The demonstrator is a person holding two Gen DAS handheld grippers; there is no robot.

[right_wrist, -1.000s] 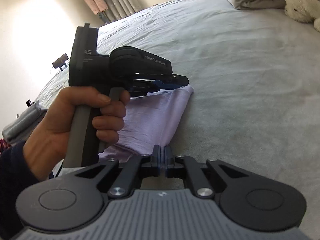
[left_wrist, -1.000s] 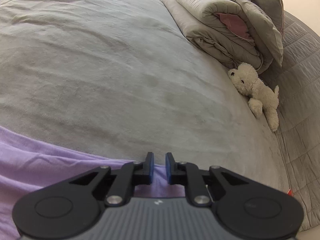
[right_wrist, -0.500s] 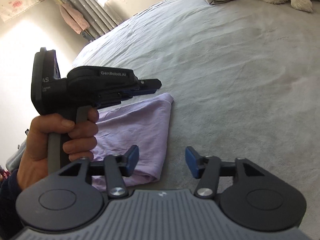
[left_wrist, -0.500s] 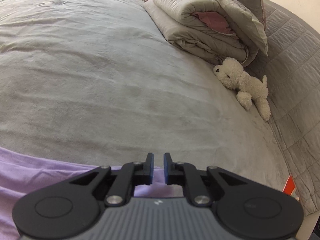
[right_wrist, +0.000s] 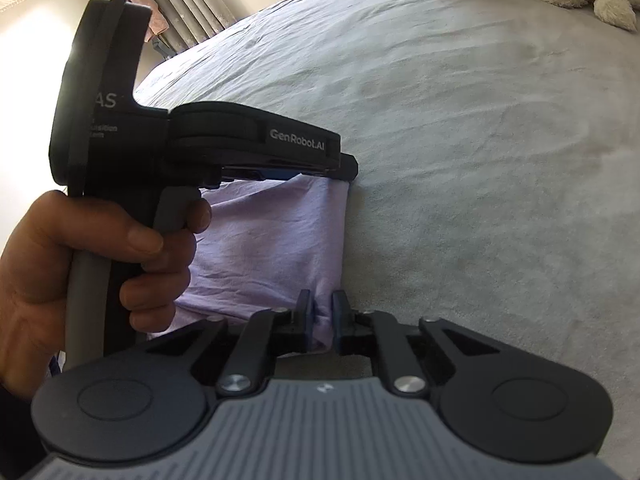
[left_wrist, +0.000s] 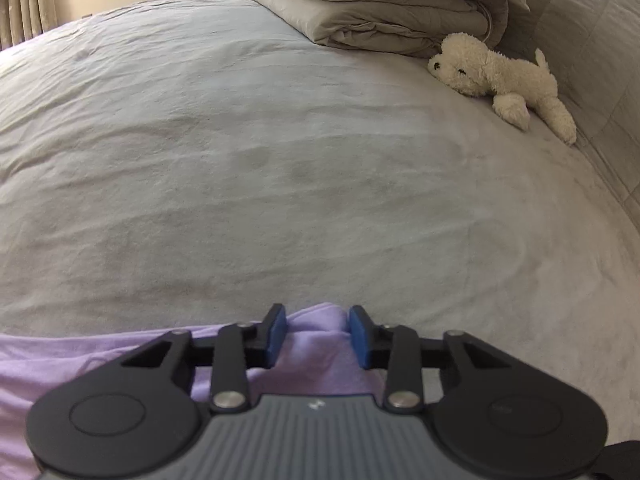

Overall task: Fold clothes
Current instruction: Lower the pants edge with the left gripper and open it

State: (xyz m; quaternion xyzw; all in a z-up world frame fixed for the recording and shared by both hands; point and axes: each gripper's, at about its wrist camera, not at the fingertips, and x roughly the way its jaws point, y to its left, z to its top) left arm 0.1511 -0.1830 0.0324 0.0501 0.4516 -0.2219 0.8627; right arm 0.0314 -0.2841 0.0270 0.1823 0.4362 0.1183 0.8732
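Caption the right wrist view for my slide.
Right claw closing on the purple garment's edge on a grey bed; left claw opening at its far corner.

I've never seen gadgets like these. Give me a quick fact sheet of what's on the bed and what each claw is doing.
surface: grey bedspread
garment: lilac cloth, lying flat on the bedspread
left gripper: jaws opening, bunched cloth between them
right gripper: jaws closing on the cloth's near edge
hand: holds the left gripper's handle
background: white plush toy, folded grey duvet
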